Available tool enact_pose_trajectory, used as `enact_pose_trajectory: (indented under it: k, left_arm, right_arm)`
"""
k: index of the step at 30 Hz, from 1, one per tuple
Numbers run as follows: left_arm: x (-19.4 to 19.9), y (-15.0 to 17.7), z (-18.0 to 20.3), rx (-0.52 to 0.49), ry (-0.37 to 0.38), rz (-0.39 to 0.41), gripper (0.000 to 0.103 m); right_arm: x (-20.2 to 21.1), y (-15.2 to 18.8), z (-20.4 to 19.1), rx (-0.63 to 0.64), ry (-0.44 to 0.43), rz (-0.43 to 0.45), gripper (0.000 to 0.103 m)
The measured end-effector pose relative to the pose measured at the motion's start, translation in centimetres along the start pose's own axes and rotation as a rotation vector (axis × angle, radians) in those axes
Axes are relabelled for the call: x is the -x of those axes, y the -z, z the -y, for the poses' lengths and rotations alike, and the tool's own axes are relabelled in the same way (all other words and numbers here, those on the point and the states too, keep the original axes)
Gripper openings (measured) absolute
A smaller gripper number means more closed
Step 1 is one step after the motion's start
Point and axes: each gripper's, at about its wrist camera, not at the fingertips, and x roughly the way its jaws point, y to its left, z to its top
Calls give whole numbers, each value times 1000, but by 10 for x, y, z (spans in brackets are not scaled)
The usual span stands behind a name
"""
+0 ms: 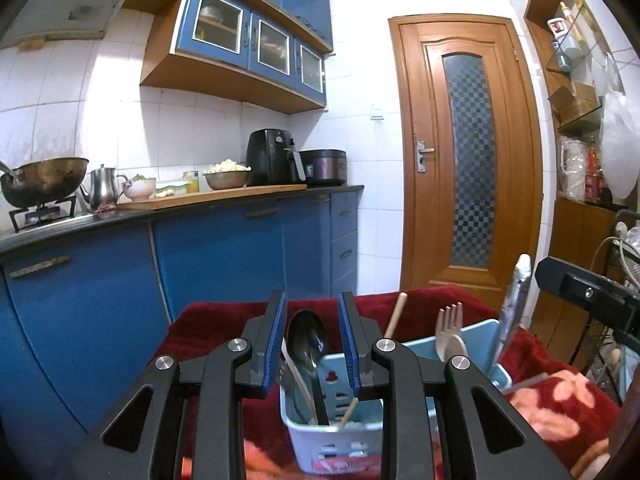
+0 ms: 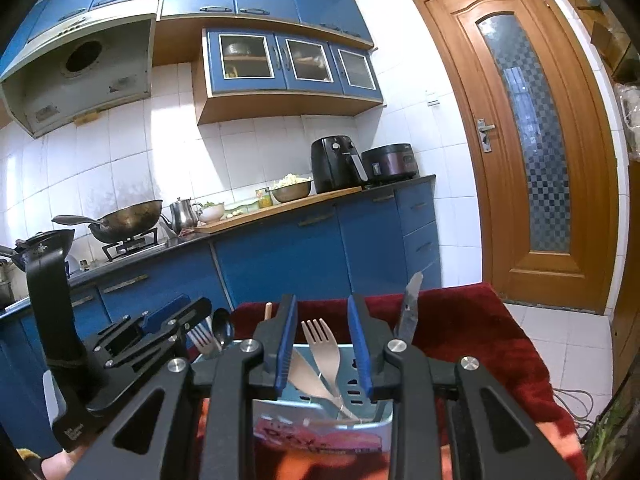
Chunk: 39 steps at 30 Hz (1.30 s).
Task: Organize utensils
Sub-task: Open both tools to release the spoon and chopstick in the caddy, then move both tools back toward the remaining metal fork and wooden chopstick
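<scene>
Utensils stand upright in a pale blue caddy (image 1: 332, 436) on a red cloth (image 1: 440, 304). Left view only: dark metal spoon (image 1: 306, 340) at 12 o'clock between the left gripper's (image 1: 312, 340) parted pads, untouched. Right view only: pale fork (image 2: 320, 340) centred between the right gripper's (image 2: 322, 344) pads, partly open, nothing gripped; knife (image 2: 410, 308) at 1 o'clock. Both grippers point near level.
</scene>
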Motion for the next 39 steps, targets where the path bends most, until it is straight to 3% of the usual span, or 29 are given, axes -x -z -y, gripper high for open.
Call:
enact_pose_trajectory:
  k: [11,17,31,39]
  left_arm:
    - [53,-3,-1,16,28,-23,27]
    - [73,5,3,30,56,-72,27]
    - [80,42,29,33,147,-287,27]
    - [67,70,48,38,194,-435,27]
  right_arm:
    - [39,9,-8,-16,19,-35,29]
    - [59,19,-6,-35,47,-61,29]
    - [93,52,20,-131,98,-149,29]
    - [100,79,42,-178,149,-243,29]
